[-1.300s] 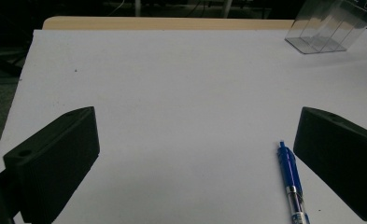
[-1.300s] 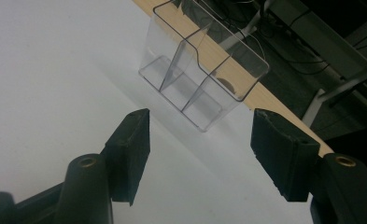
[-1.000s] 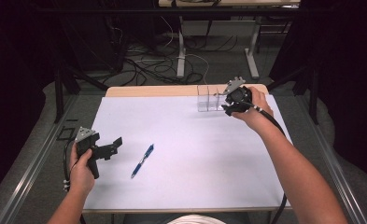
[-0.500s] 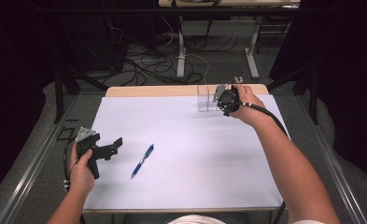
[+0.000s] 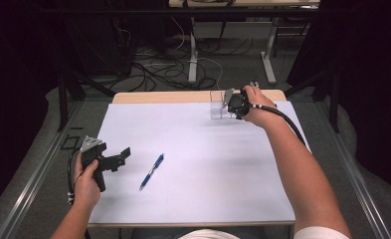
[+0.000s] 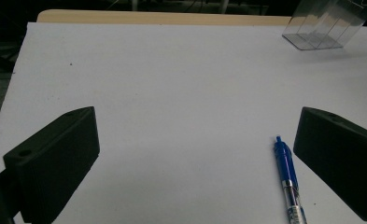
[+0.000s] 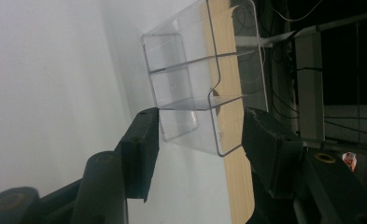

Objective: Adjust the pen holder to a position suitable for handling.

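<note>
Right gripper view has your right gripper [image 7: 197,140] straddling the near end of the clear plastic holder [image 7: 204,79] at the table's [image 5: 198,144] far edge. Jaws have just been closing, but neither pad looks pressed on it. Your left gripper [image 6: 190,158] sits spread wide and empty, blue pen [image 6: 288,182] lying just inside one jaw.

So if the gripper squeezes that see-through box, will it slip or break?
The clear plastic organizer looks thin-walled and glossy, so it could slip between the right gripper pads. It is probably light and rigid, and may flex or crack under hard pinching. Empty, it would likely slide or tip if nudged.
</note>
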### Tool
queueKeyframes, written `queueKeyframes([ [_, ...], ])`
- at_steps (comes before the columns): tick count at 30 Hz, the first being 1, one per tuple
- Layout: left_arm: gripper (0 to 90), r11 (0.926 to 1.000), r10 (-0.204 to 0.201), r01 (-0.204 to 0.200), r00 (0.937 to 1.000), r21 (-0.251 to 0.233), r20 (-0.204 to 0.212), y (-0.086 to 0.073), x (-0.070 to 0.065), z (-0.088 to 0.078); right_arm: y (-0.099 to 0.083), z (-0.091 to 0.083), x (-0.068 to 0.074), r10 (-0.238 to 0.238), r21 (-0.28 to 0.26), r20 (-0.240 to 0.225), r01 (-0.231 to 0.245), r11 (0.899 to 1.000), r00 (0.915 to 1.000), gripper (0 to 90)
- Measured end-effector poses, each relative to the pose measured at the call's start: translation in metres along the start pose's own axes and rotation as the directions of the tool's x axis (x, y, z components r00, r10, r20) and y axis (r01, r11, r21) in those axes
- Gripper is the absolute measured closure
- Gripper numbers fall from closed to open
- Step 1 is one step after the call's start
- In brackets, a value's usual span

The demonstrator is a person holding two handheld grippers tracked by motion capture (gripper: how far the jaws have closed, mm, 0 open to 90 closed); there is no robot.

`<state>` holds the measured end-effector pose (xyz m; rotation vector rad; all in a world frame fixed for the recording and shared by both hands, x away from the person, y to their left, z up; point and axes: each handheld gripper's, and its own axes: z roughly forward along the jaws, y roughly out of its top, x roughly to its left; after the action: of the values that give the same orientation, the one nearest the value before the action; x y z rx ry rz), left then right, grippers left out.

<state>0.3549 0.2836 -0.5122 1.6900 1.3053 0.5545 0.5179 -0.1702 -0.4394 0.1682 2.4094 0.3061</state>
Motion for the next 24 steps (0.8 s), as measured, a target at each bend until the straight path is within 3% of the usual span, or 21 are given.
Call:
queueKeyframes([
  [2,0.1,1.0,-0.001,0.001,1.0,-0.002,-0.001,0.0,0.0,0.0,0.001,0.001,-0.002,-0.008,-0.009,0.008,0.008,1.0,0.9999,47.9],
  [3,0.1,1.0,-0.003,0.003,1.0,-0.002,-0.001,0.0,0.001,0.0,0.003,-0.001,-0.004,-0.018,0.034,-0.011,0.019,0.999,0.9998,48.4],
  [5,0.1,1.0,-0.005,0.005,1.0,0.001,-0.001,-0.001,0.001,0.0,0.003,0.008,-0.004,-0.014,-0.03,0.009,0.014,0.999,0.9999,49.9],
  [6,0.1,1.0,-0.004,0.004,1.0,0.002,-0.001,-0.001,0.002,0.0,0.004,0.008,-0.006,-0.03,0.004,0.001,0.03,1.0,0.9996,50.4],
  [13,0.2,1.0,-0.002,0.002,1.0,0.007,0.0,-0.002,0.001,0.001,0.005,0.025,-0.005,-0.032,0.013,-0.019,0.032,0.999,0.9993,51.8],
  [17,0.1,0.9999,0.0,0.0,1.0,0.011,-0.001,-0.003,0.001,0.001,0.006,0.034,-0.005,-0.027,-0.005,-0.031,0.027,1.0,0.9992,52.1],
  [18,0.2,0.9999,-0.001,0.001,1.0,0.012,-0.001,-0.003,0.001,0.002,0.005,0.037,-0.005,-0.036,-0.022,-0.014,0.036,0.999,0.9992,52.1],
  [19,0.1,0.9999,-0.002,0.002,1.0,0.012,0.0,-0.003,0.001,0.002,0.007,0.035,-0.006,-0.04,0.037,-0.039,0.042,0.998,0.9984,52.1],
  [24,0.2,0.9999,-0.004,0.004,1.0,0.014,0.002,-0.003,0.001,0.002,0.006,0.046,-0.006,-0.037,-0.012,-0.015,0.037,0.999,0.9992,50.5],
])
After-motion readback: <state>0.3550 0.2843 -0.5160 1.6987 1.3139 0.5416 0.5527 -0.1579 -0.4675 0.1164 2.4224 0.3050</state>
